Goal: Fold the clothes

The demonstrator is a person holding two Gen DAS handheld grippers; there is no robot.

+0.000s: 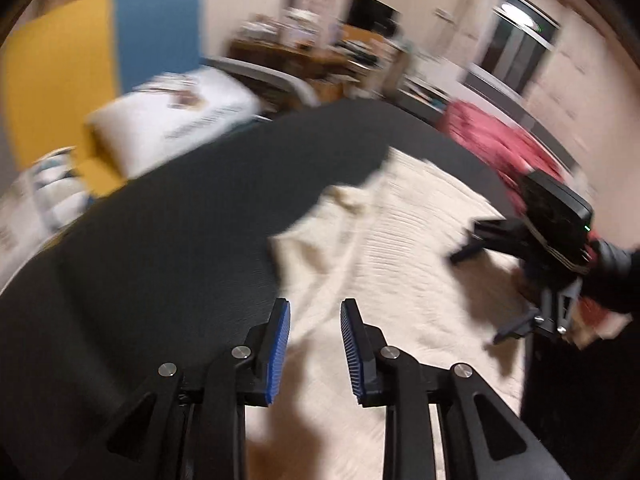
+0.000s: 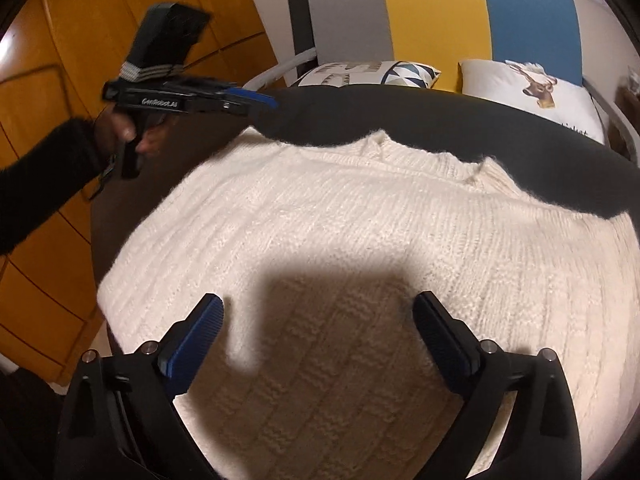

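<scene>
Cream chunky knit, the sweater (image 2: 360, 232) lies flat on the dark desk (image 2: 400, 116), just ahead of and under both grippers. Soft and floppy (likely stretchy too), so pinch a hem or shoulder edge. Right gripper (image 2: 318, 322) jaws gape wide, empty. Left gripper (image 1: 315, 344) jaws stand partly apart, nothing between.

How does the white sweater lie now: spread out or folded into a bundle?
Spread out: the white sweater lies flat over the dark table, neckline showing.
</scene>
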